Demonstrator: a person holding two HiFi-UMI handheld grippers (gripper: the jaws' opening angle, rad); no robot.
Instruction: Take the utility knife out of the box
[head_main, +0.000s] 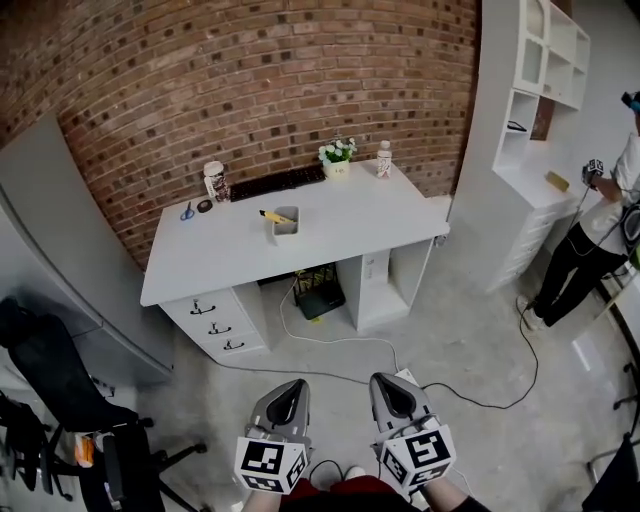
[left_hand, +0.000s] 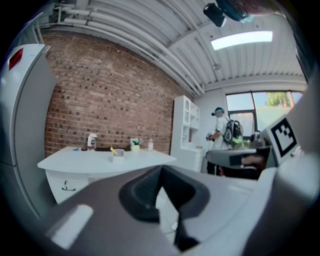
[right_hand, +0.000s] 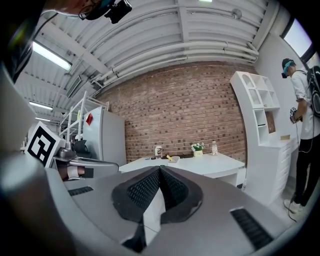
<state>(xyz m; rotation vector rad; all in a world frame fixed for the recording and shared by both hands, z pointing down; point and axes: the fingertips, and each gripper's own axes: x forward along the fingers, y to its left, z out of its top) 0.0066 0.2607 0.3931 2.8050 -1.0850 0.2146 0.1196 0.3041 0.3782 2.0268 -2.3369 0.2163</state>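
Utility knife (head_main: 270, 215) lodged in the small grey box (head_main: 287, 228), yellow end poking out over the left rim, near the middle of the white desk (head_main: 340, 215) against the brick wall. Well apart from both grippers, held low in the head view over the concrete floor. Left gripper (head_main: 293, 384): jaws closed tip to tip, nothing between, touching nothing. Right gripper (head_main: 386, 381): jaws likewise pressed together, empty, just beside the left. Both aimed toward the desk.
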